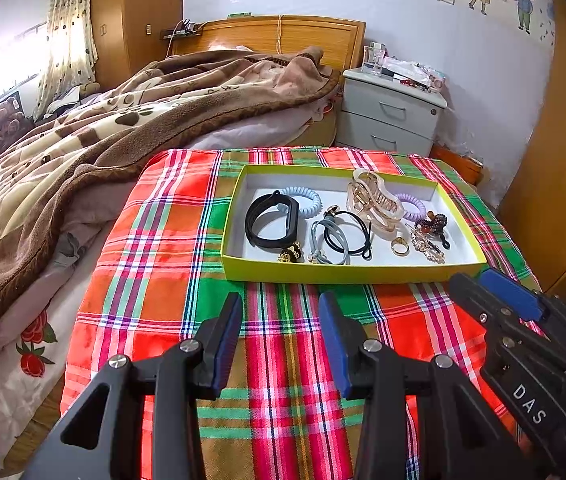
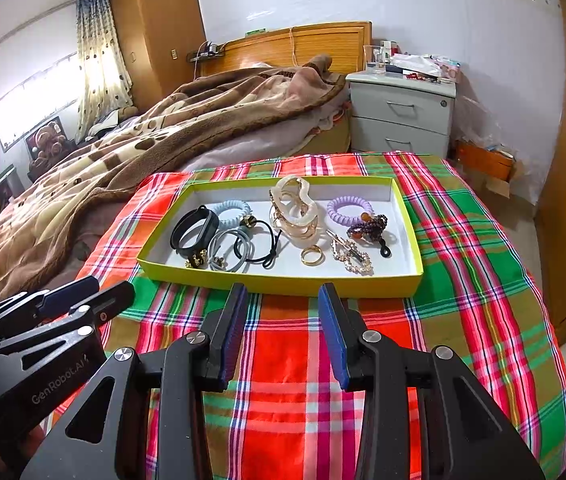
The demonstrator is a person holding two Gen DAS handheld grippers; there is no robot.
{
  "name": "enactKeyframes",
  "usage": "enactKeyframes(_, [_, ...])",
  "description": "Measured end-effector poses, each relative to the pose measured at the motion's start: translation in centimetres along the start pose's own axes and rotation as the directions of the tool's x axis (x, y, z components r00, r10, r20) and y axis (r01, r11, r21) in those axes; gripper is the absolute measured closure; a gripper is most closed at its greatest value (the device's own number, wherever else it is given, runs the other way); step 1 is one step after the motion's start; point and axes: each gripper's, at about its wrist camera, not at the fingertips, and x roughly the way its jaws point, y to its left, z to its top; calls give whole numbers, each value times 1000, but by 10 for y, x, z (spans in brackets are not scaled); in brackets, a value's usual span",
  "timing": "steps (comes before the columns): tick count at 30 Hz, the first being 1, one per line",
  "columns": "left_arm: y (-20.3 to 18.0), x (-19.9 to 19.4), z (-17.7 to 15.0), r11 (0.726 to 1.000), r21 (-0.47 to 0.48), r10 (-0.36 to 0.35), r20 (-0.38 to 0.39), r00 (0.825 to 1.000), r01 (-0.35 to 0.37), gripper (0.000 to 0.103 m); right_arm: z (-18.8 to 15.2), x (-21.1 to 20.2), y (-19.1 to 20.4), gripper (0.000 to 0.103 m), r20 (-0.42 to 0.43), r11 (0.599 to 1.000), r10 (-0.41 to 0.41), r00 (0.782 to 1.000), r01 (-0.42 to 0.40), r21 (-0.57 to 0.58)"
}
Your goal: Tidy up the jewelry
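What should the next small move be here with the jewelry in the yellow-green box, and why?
Probably ease the right gripper forward over the near wall of the yellow-green cardboard box toward the gold ring. Both it and the left gripper are open and empty, short of the box, and the ring lies clear of other pieces near that wall.

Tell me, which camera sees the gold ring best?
The right wrist view: the gold ring lies nearer the middle, its hoop plainly open. The left wrist view shows the same ring smaller, off to the right.

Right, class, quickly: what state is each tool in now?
Left tool: open, holding nothing.
Right tool: open, holding nothing.
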Motion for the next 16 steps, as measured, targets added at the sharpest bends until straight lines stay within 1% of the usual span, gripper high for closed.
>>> enactKeyframes(16, [2, 1, 0, 1000, -10, -6, 3, 1000, 6, 62, 0, -1, -4, 65, -1, 1000, -3, 1000, 3, 4])
